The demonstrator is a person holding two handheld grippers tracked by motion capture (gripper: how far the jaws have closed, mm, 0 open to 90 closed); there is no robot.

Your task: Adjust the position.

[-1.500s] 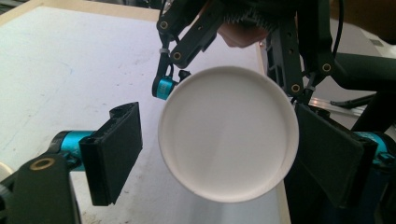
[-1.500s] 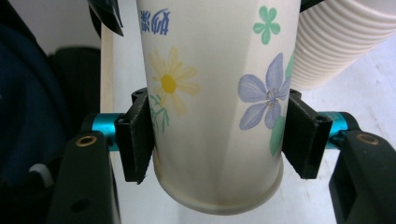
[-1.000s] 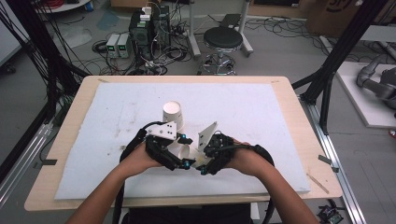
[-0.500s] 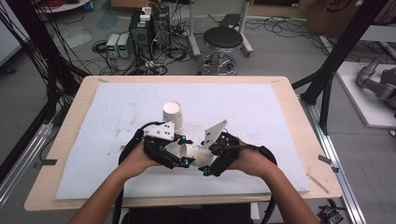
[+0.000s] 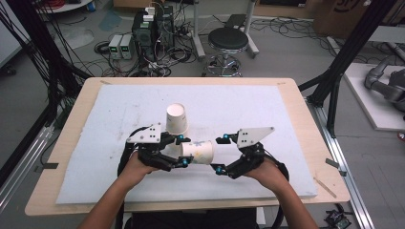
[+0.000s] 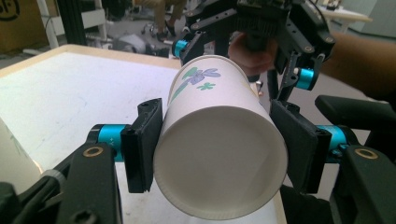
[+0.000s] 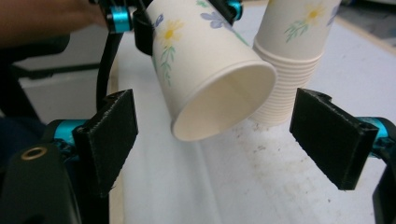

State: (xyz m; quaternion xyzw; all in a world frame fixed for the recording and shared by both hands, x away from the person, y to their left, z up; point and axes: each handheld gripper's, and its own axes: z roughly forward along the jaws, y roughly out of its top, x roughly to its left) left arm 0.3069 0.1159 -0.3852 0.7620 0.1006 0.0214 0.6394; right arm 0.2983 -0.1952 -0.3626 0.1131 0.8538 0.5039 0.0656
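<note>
- A white paper cup printed with flowers [image 5: 198, 151] is held on its side above the white-covered counter [image 5: 286, 124], its base clamped between the jaws of the left gripper [image 5: 182, 150].
- Its open mouth is turned toward the right gripper [image 5: 220, 153], whose jaws are spread wide and touch nothing.
- An upside-down stack of matching paper cups [image 5: 177, 119] is seen just behind the held cup, standing on the counter.
</note>
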